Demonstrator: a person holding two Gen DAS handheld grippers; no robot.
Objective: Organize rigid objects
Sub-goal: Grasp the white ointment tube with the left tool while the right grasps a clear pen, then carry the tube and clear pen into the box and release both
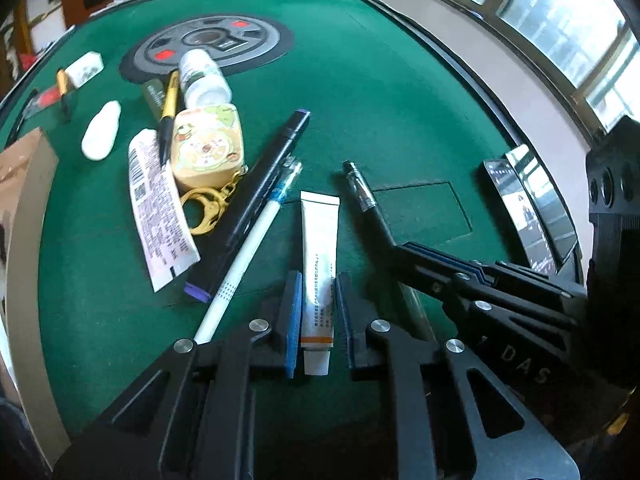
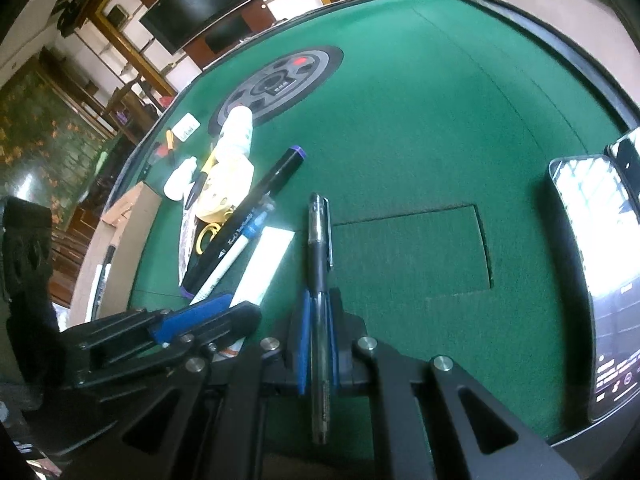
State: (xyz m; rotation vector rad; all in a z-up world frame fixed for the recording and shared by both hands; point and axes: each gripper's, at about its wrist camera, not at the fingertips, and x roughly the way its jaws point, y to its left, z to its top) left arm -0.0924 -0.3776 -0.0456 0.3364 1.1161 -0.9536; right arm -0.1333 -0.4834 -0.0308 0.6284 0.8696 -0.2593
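My left gripper [image 1: 317, 280] stands around a white ointment tube [image 1: 319, 256] lying on the green felt; its blue pads [image 1: 294, 312] flank the tube with small gaps, so it is open. My right gripper [image 2: 320, 300] is shut on a black gel pen [image 2: 319, 240], which points away across the table; the pen also shows in the left wrist view [image 1: 362, 192]. A black marker with purple ends [image 1: 256, 196] and a white pen [image 1: 248, 252] lie just left of the tube. A yellow keychain case [image 1: 208, 148], a white bottle [image 1: 202, 78] and a printed sachet [image 1: 158, 204] lie beyond.
Two phones [image 2: 592, 272] lie at the right table edge. A cardboard box [image 1: 24, 200] stands at the left edge. A white oval item [image 1: 100, 132], a white eraser-like block [image 1: 84, 66] and a round grey centre panel [image 1: 208, 46] are farther back.
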